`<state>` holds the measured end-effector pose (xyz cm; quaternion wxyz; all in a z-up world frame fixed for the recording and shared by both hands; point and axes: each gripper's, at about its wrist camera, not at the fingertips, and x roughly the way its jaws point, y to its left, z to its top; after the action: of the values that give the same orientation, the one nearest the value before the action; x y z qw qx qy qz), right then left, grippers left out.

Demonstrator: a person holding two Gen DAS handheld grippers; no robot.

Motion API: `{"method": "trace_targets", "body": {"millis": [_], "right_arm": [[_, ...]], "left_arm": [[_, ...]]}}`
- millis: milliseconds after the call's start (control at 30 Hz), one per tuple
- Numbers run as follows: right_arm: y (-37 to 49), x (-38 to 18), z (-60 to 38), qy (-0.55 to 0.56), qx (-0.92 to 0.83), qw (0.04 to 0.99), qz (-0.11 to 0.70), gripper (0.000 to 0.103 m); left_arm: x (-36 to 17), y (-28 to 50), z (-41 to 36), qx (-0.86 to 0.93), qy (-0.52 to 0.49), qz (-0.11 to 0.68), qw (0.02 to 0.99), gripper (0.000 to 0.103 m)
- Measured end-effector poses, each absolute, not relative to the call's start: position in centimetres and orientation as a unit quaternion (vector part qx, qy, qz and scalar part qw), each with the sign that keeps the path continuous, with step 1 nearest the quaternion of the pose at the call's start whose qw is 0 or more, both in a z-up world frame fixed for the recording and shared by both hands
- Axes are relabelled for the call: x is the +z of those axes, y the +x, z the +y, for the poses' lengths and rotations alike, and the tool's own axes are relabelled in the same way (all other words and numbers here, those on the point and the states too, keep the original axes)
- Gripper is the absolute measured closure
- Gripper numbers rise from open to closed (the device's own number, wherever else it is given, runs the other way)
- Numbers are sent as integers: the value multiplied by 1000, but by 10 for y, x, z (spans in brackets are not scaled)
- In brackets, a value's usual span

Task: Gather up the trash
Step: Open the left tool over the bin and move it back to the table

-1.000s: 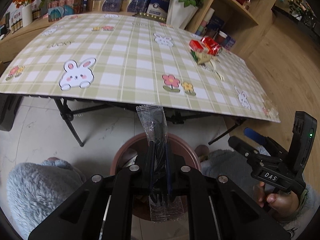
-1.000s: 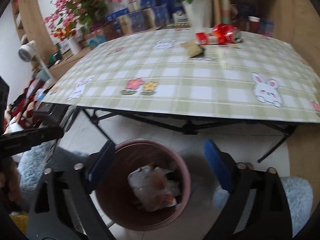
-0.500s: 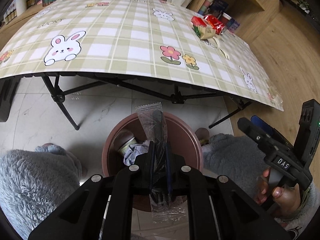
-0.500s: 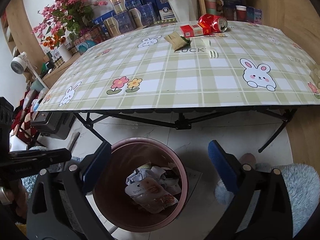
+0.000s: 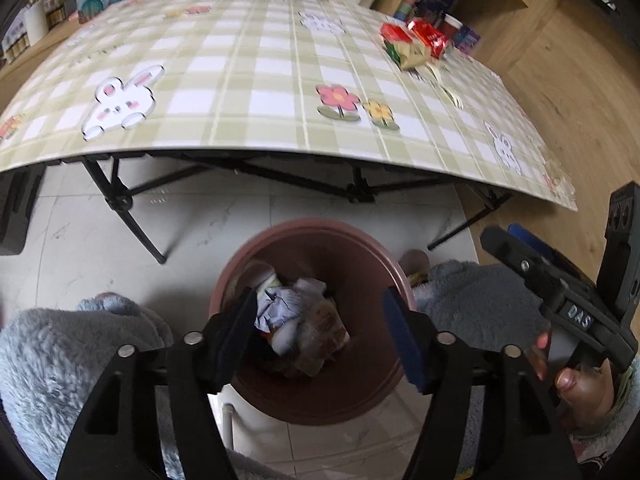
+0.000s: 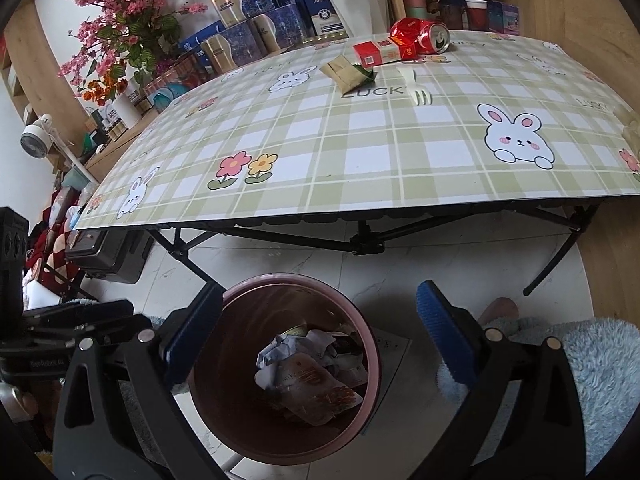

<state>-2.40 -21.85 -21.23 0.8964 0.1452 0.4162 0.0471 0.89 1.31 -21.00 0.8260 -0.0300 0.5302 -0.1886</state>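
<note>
Left wrist view shows the left gripper [image 5: 320, 332] fingers wide and empty over the bin [image 5: 360, 248], part-filled with wrappers; right gripper [image 6: 320, 328] likewise wide; can [image 6: 430, 38], carton [image 6: 374, 53], packet [image 6: 346, 72] and fork [image 6: 416, 88] remain on the bench [image 6: 360, 152].

A folding table [image 6: 360, 152] with a green plaid bunny-print cover carries, at its far right, a crushed red can [image 6: 430, 37], a red carton [image 6: 374, 53], a tan wrapper [image 6: 346, 74] and a white plastic fork [image 6: 416, 86]. On the white tile floor [image 6: 460, 264] near its front edge stands a pink trash bin [image 6: 362, 320].
</note>
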Motion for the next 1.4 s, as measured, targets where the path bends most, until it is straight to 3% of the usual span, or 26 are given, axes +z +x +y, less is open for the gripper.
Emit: {"method": "trace_targets", "body": {"millis": [167, 467, 867, 1233, 1333, 1400], "right_arm": [[-22, -201, -218, 136, 60, 904, 402, 7], [-13, -189, -238, 122, 44, 908, 397, 7], [18, -170, -300, 138, 2, 916, 377, 7], [64, -177, -343, 156, -16, 915, 372, 7], [73, -182, -360, 174, -25, 912, 372, 7], [77, -185, -367, 180, -29, 910, 372, 7]], "left_arm": [[-185, 13, 28, -143, -29, 456, 878, 20], [-160, 28, 35, -125, -30, 399, 908, 16], [-148, 67, -1, -171, -10, 400, 900, 16], [-155, 172, -113, -242, -3, 441, 864, 16], [-164, 206, -146, -266, 4, 459, 848, 29], [-169, 227, -164, -261, 11, 466, 845, 30]]}}
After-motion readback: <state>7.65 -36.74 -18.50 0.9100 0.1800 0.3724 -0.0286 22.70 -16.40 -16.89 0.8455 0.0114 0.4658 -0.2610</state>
